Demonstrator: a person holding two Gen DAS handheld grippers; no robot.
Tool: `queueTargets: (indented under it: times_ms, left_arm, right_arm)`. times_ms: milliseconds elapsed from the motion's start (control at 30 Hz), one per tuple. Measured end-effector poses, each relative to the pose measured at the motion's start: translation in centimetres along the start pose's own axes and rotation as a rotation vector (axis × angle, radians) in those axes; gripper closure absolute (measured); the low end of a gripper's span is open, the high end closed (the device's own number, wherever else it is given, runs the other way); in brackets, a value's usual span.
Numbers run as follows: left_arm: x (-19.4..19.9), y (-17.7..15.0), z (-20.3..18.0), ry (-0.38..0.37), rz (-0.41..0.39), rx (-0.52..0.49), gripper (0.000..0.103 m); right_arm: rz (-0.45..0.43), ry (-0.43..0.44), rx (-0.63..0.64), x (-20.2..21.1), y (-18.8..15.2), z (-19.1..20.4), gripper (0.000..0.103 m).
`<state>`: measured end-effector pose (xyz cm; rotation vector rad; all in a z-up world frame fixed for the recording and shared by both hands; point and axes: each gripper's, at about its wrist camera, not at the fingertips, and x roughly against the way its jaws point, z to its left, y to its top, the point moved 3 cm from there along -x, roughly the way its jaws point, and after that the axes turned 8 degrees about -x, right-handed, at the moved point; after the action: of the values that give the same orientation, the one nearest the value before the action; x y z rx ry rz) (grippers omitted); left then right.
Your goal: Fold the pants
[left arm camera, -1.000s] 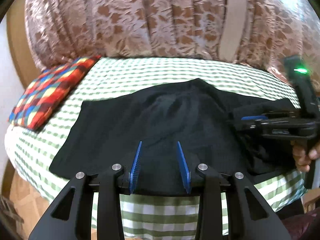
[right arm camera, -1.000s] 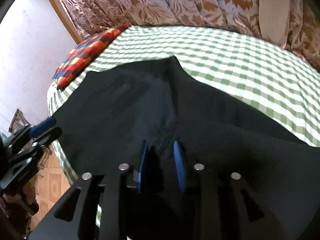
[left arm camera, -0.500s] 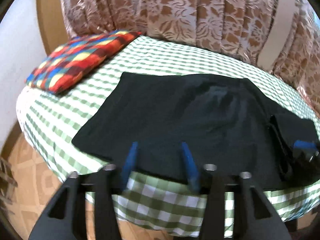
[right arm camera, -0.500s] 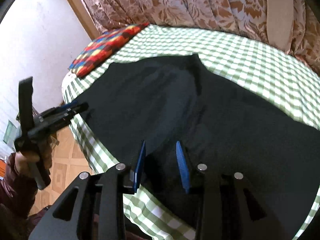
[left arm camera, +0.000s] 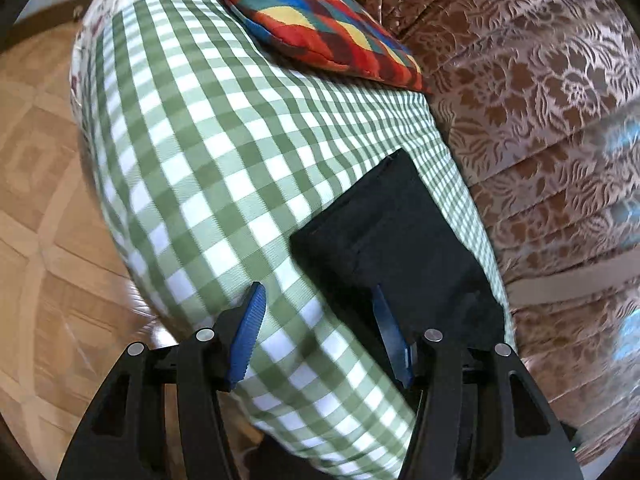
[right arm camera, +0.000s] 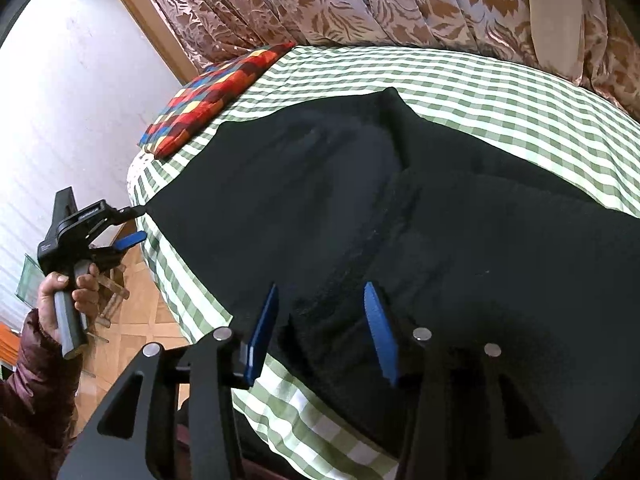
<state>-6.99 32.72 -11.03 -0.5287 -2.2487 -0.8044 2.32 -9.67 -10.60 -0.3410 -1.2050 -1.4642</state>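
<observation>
Swinging out past the bed's end since a second ago, the left tool [left arm camera: 318, 334] now looks along the green checked sheet [left arm camera: 208, 168] toward one corner of the black pants [left arm camera: 400, 248]. Its blue fingers are spread wide, one over bare sheet, the other over the dark cloth edge, gripping nothing. In the right wrist view the left tool [right arm camera: 134, 224] sits at the far left corner of the pants, one finger touching or just beside the cloth. The right tool [right arm camera: 320, 330] is also spread, both fingers hovering above the near hem, empty. Ahead of it the pants lie flat across the bed, with a fold ridge running away. A multicoloured cushion [right arm camera: 216, 100] lies beyond them, against the floral curtain [right arm camera: 360, 0].
</observation>
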Motion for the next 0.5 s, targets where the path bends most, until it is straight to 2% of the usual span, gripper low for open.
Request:
queueTargets:
  times_ms: [200,433,500]
  left_arm:
    - [-2.0,0.9,-0.4,0.016,-0.003,0.044,0.048]
    - [-2.2,1.2,-1.4,0.077,-0.020,0.021,0.048]
    - [-2.1,1.1,-1.6,0.108,-0.031,0.013,0.055]
  right_arm:
    - [-0.010,0.004,0.001,0.1,-0.1,0.1,0.056]
    - [-0.018,0.017,-0.005,0.2,-0.3,-0.1,0.056]
    - [-0.021,0.021,-0.008,0.2,-0.3,-0.1,0.056]
